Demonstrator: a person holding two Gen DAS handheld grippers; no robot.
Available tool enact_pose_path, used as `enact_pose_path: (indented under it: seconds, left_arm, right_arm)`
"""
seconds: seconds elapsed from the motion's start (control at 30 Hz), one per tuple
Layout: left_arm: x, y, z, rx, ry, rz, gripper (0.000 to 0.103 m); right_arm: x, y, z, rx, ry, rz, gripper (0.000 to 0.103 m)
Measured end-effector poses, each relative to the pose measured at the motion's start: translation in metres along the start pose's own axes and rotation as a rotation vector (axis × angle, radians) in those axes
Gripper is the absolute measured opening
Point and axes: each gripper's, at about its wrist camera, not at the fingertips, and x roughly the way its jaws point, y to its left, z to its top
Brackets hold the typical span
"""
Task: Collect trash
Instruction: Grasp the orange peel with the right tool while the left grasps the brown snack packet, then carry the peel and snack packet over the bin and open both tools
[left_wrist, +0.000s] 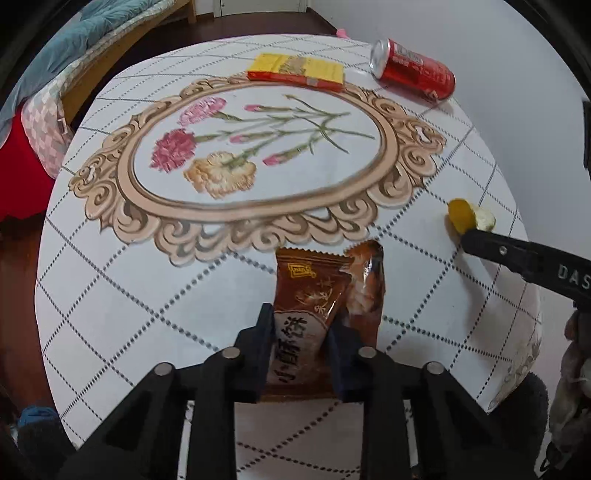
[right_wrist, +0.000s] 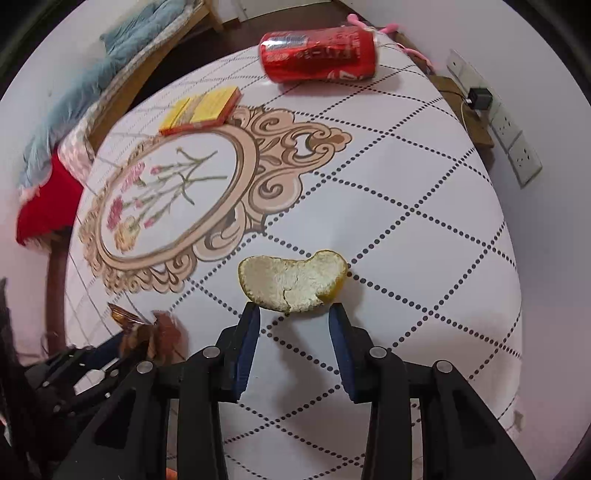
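**Both grippers on trash, lift pending**

Left gripper (left_wrist: 301, 321) is clamped on snack wrapper (left_wrist: 328, 295), wrapper's long axis running straight out from pads toward table (left_wrist: 110, 295) centre. Right gripper (right_wrist: 293, 314) brackets orange peel (right_wrist: 291, 282), pads at its near edge; can't tell if they're pressing. Peel lies crosswise btwn fingers, pith up. Soda can (right_wrist: 319, 53) on its side at far edge, nearer right hand.

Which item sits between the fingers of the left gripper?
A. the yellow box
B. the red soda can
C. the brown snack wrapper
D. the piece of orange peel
C: in the left wrist view the left gripper has both fingers pressed against the brown snack wrapper, while the red soda can and the yellow box lie at the far side of the table and the piece of orange peel is at the right gripper.
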Motion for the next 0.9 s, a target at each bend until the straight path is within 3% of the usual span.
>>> enact_pose_path:
  seconds: [0.2, 0.33, 0.57, 0.67, 0.73, 0.9]
  left_arm:
    - [-0.013, 0.020, 0.009, 0.006, -0.045, 0.061, 0.020]
    - [-0.020, 0.031, 0.019, 0.009, -0.093, 0.120, 0.019]
    - [-0.024, 0.034, 0.030, 0.022, -0.155, 0.218, 0.019]
    - [-0.029, 0.040, 0.030, 0.022, -0.173, 0.251, 0.019]
    - [-0.030, 0.043, 0.031, 0.015, -0.176, 0.254, 0.019]
    - [-0.043, 0.051, 0.032, 0.009, -0.209, 0.273, 0.019]
  right_arm:
    - [-0.008, -0.007, -0.001, 0.074, -0.021, 0.056, 0.053]
    - [-0.017, -0.014, -0.002, 0.130, -0.059, 0.096, 0.053]
    - [-0.003, -0.021, 0.003, 0.188, -0.069, 0.048, 0.053]
    - [0.004, -0.016, 0.004, 0.162, -0.087, -0.004, 0.040]
    - [0.006, -0.009, 0.005, 0.124, -0.106, -0.039, 0.020]
    - [0.002, 0.001, 0.007, 0.098, -0.131, -0.050, 0.015]
